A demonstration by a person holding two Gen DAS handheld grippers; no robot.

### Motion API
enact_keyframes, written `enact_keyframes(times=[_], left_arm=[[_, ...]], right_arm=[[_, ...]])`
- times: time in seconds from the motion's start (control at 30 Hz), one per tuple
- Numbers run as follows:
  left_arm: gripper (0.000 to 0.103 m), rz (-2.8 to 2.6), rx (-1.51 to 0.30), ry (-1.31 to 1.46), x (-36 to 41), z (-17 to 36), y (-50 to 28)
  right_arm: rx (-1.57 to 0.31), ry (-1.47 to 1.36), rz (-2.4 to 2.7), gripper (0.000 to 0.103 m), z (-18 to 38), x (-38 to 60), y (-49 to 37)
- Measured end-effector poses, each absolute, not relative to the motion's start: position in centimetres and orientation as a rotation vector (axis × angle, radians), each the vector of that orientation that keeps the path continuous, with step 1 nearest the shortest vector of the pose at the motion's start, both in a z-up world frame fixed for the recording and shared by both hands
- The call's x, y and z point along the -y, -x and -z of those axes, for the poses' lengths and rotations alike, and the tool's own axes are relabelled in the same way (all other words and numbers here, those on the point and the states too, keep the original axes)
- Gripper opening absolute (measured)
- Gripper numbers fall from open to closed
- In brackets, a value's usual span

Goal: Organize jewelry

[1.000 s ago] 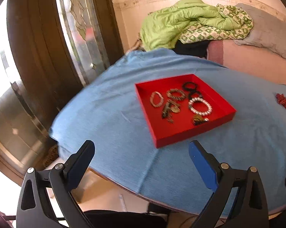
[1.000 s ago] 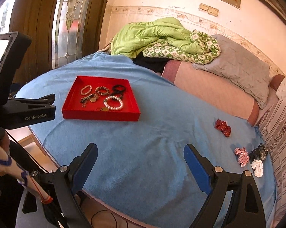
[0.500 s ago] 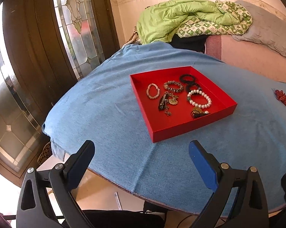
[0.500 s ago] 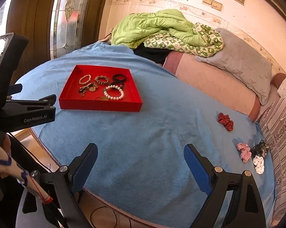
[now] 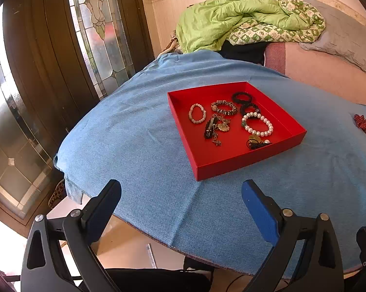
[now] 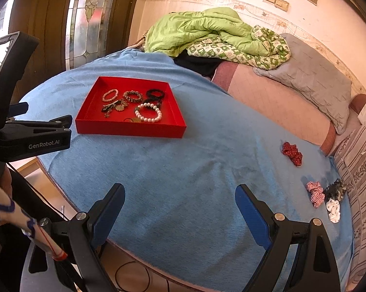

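A red tray (image 5: 251, 157) (image 6: 131, 129) lies on the blue-covered table and holds several bracelets, among them a white pearl bracelet (image 5: 258, 124) (image 6: 148, 113), a pink bead bracelet (image 5: 197, 113), a black scrunchie (image 5: 241, 96) and chain pieces (image 5: 215, 129). My left gripper (image 5: 181, 196) hovers open at the table's near edge, short of the tray, with nothing between its fingers. My right gripper (image 6: 180, 200) is open and empty over the bare cloth. A red bow (image 6: 291, 152) (image 5: 362, 123) lies apart on the right. A red checked bow (image 6: 315, 193), a black piece (image 6: 335, 188) and a white piece (image 6: 333, 209) sit near the right edge.
The blue cloth (image 6: 183, 170) drapes over a round table whose near edge drops to the floor. A sofa (image 6: 275, 102) with a green blanket (image 6: 207, 34) and grey pillow (image 6: 314, 77) stands behind. A stained-glass door (image 5: 97, 24) is at the left. The left gripper's body (image 6: 32, 136) shows in the right wrist view.
Both grippers have drifted slightly, so the tray sits a little closer and more central in the left view. Jaws stay open; nothing on the table has moved.
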State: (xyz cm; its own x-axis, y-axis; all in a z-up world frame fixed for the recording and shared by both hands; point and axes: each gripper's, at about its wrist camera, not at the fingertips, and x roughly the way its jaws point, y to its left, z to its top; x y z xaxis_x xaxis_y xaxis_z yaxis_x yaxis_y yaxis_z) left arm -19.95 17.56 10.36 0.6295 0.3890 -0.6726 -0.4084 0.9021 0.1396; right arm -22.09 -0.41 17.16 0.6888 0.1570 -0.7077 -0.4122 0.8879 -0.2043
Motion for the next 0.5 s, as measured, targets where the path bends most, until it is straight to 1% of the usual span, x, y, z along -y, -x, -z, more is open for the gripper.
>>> enact_keyframes(times=[0.5], left_arm=[[0.099, -0.459, -0.767, 0.032, -17.64, -10.35, 20.01]], right_arm=[[-0.747, 0.367, -0.324, 0.094, -17.17, 0.43, 22.15]])
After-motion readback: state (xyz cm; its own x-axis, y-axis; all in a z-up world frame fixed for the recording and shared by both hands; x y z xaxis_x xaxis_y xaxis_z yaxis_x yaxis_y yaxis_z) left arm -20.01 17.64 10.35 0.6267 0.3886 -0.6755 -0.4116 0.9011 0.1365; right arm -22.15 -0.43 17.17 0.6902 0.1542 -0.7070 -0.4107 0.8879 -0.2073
